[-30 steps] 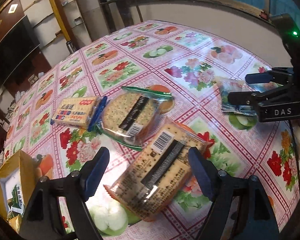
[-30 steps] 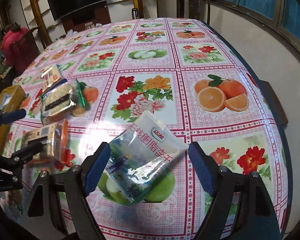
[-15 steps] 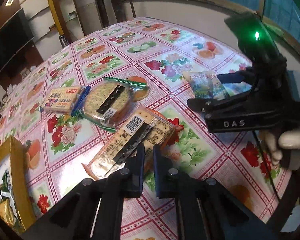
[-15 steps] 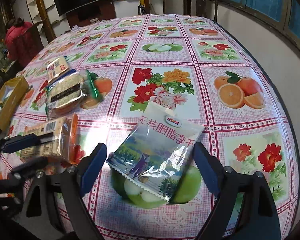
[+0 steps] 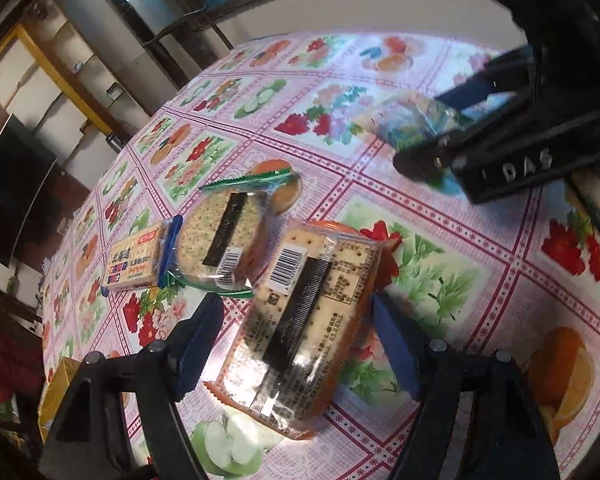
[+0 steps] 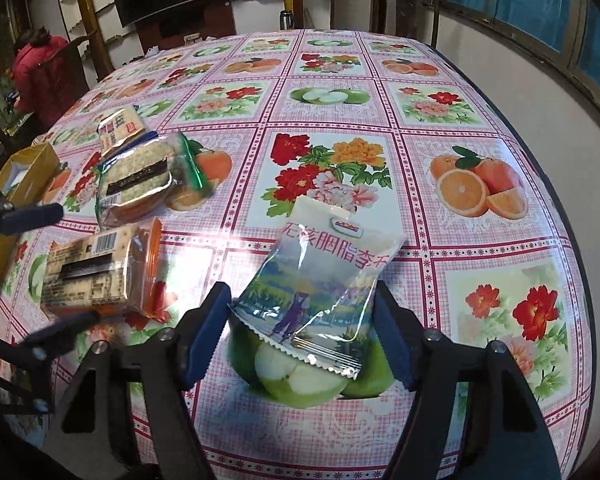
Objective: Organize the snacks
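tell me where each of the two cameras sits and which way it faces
Left wrist: on the left gripper, aimed down at the rectangular clear-wrapped cracker pack between its opening jaws; the right gripper shows upper right.
Right wrist: on the right gripper, aimed down at the pale printed foil snack pouch between its closing jaws; the left gripper shows at left.
Shared: floral plastic tablecloth, both packs, round cracker pack.

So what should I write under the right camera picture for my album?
Right gripper closing around a dried-plum pouch lying on the fruit-print tablecloth.
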A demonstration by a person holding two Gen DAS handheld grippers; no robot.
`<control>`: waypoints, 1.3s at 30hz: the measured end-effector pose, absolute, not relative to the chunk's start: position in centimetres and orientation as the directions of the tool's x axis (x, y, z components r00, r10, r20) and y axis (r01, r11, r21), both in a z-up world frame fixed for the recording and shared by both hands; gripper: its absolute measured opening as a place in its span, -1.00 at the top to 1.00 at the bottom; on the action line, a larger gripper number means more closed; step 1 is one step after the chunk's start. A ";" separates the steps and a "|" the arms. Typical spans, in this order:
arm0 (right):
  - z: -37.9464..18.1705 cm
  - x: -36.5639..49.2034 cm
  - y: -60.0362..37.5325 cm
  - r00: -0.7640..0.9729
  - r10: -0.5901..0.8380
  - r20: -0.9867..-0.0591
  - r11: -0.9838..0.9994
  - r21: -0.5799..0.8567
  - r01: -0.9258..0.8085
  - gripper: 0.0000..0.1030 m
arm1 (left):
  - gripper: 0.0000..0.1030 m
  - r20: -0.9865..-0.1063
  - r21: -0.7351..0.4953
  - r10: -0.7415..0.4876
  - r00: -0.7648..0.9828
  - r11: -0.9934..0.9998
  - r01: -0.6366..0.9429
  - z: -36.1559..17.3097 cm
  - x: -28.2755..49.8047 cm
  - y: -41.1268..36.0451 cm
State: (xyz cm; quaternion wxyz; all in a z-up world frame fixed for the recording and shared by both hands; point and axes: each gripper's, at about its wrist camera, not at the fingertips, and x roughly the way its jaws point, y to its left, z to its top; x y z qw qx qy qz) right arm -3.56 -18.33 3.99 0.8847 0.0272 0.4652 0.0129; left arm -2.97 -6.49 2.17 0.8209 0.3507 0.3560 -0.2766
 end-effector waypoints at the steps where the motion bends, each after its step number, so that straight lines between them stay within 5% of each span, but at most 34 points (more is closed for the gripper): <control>1: 4.1 -3.6 -18.6 0.571 0.065 -0.819 0.997 0.083 0.005 -0.36 | -0.48 -0.786 0.370 -0.208 0.581 0.594 0.714 2.0 -3.0 -6.7; 6: 4.3 -3.5 -19.8 0.581 0.125 -0.805 0.985 0.173 0.028 -0.34 | 0.01 -0.821 0.249 -0.241 0.518 0.665 0.704 2.4 -2.2 -6.1; 11: 4.4 -3.6 -20.0 0.591 0.150 -0.793 0.977 0.210 0.034 -0.31 | 0.83 -0.804 0.196 -0.264 0.533 0.729 0.656 3.9 -3.4 -4.7; 14: 4.7 -3.7 -19.9 0.605 0.166 -0.779 0.973 0.229 0.028 -0.30 | 1.00 -0.797 0.142 -0.281 0.535 0.774 0.617 4.6 -4.1 -3.2; 21: 5.5 -4.3 -19.4 0.648 0.246 -0.721 0.952 0.306 -0.021 -0.28 | 1.00 -0.756 -0.018 -0.370 0.540 0.836 0.548 7.4 -5.3 2.8; 29: 6.9 -5.7 -16.5 0.670 0.334 -0.663 0.929 0.350 -0.118 -0.26 | 0.99 -0.688 -0.049 -0.380 0.618 0.874 0.484 10.9 -7.7 8.6; 30: 7.0 -5.8 -16.2 0.664 0.351 -0.660 0.922 0.367 -0.123 -0.26 | 0.92 -0.684 -0.055 -0.405 0.607 0.858 0.510 10.8 -7.5 8.3; 31: 7.0 -5.9 -16.0 0.659 0.368 -0.656 0.913 0.391 -0.121 -0.26 | 0.57 -0.688 -0.063 -0.426 0.587 0.841 0.537 10.5 -7.1 7.9; 32: 6.9 -5.8 -15.8 0.650 0.387 -0.654 0.902 0.415 -0.119 -0.26 | -0.04 -0.694 -0.065 -0.441 0.570 0.826 0.560 10.0 -6.6 7.4; 33: 6.8 -5.8 -15.6 0.643 0.395 -0.656 0.897 0.426 -0.116 -0.26 | -0.25 -0.693 -0.064 -0.458 0.557 0.808 0.585 9.4 -6.2 6.7; 34: 6.6 -6.0 -15.5 0.639 0.397 -0.659 0.895 0.432 -0.110 -0.25 | -0.38 -0.694 -0.050 -0.467 0.547 0.790 0.611 8.8 -5.8 6.2; 39: 6.4 -7.5 -15.7 0.615 0.400 -0.679 0.895 0.434 -0.103 -0.21 | -0.38 -0.744 0.195 -0.346 0.572 0.707 0.680 5.7 -3.8 1.4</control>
